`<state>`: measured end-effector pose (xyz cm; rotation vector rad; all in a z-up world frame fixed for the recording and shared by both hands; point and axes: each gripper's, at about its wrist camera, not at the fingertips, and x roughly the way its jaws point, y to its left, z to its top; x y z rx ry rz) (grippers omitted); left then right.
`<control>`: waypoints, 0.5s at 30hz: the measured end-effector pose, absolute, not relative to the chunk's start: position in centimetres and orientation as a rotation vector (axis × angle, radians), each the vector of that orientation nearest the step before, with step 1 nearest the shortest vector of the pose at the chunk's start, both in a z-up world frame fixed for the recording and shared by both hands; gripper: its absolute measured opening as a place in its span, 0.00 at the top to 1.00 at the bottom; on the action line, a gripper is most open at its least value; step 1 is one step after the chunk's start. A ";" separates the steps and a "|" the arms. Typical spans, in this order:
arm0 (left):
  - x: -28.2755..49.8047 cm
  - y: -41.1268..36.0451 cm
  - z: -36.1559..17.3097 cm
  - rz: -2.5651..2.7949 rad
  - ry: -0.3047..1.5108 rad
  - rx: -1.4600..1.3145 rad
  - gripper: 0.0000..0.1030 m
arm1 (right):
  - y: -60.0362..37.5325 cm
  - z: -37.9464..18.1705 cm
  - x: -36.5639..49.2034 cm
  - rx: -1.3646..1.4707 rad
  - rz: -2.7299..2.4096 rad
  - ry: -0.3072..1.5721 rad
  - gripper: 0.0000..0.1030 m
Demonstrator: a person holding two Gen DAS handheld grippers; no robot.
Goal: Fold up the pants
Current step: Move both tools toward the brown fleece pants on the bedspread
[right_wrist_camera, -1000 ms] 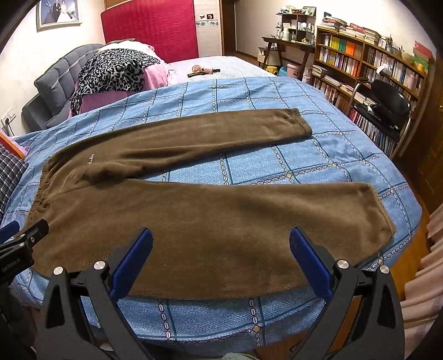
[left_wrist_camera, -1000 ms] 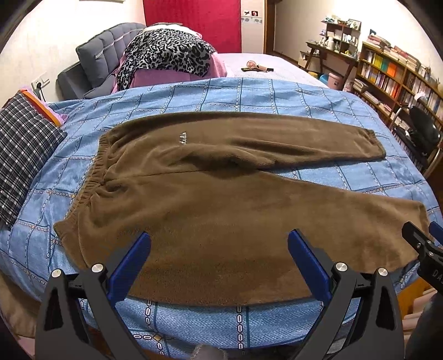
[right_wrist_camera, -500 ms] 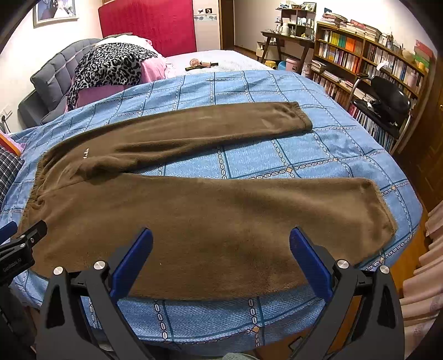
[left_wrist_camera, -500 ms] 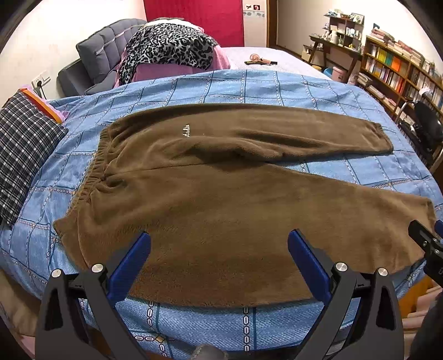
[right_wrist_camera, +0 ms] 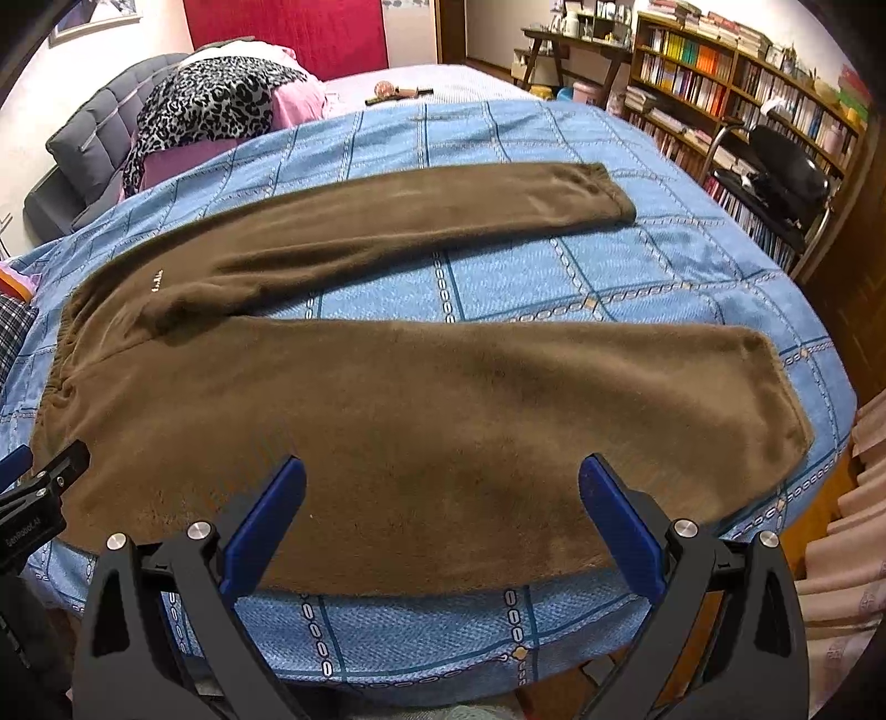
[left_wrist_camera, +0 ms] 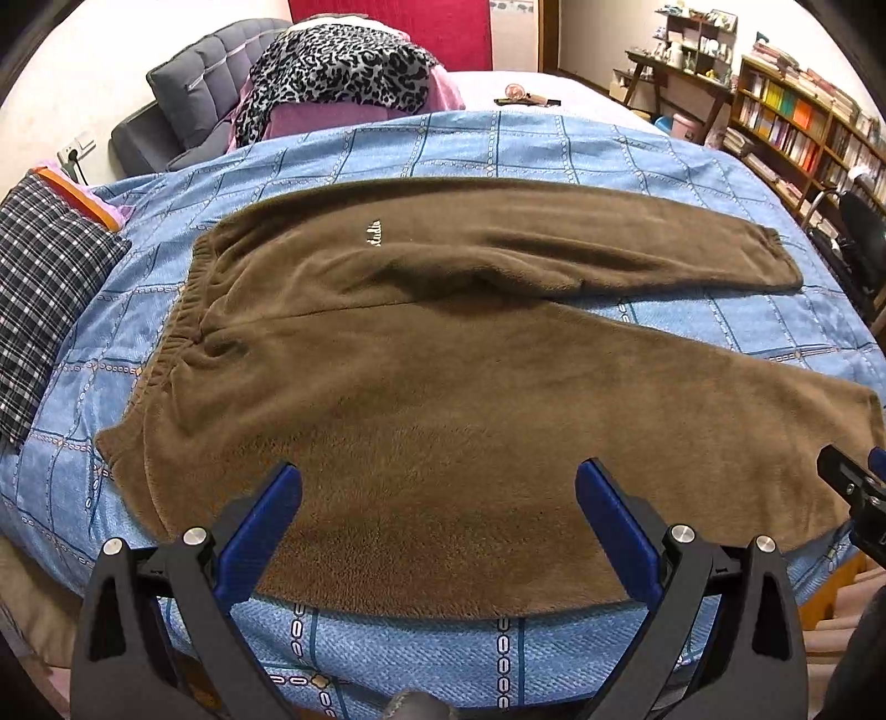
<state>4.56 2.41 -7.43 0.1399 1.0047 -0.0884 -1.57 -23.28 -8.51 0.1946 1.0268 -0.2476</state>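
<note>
Brown fleece pants (left_wrist_camera: 443, 387): spread flat on blue checked bedspread (left_wrist_camera: 554, 149), waistband left, legs splayed right (far leg angled away). Left gripper (left_wrist_camera: 437, 498) and right gripper (right_wrist_camera: 443, 493): both wide apart, empty, above the near leg's edge.

Bookshelves (right_wrist_camera: 736, 72) right; red headboard (left_wrist_camera: 387, 27), grey sofa (left_wrist_camera: 188, 94) behind bed (left_wrist_camera: 554, 144).

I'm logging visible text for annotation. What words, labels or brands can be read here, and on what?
"GenRobot.AI": partly legible white print on the left gripper body, seen in the right wrist view.
Small white embroidered script on the brown pants, near the waistband: too small to read.
Book spines on the bookshelf: too blurred to read.
</note>
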 end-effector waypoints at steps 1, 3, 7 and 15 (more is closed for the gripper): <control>4.8 2.5 -7.6 -0.084 1.009 0.141 0.05 | -23.5 -8.7 -1.4 0.202 -0.245 1.035 0.03; 5.1 2.7 -7.8 -0.076 1.016 0.142 0.05 | -23.7 -9.0 -1.1 0.213 -0.244 1.043 0.03; 6.2 3.6 -7.8 -0.047 1.018 0.133 0.05 | -24.3 -9.4 -0.2 0.240 -0.239 1.060 0.03; 9.7 6.1 -7.2 0.040 1.007 0.112 0.05 | -24.4 -9.1 1.9 0.252 -0.227 1.027 0.03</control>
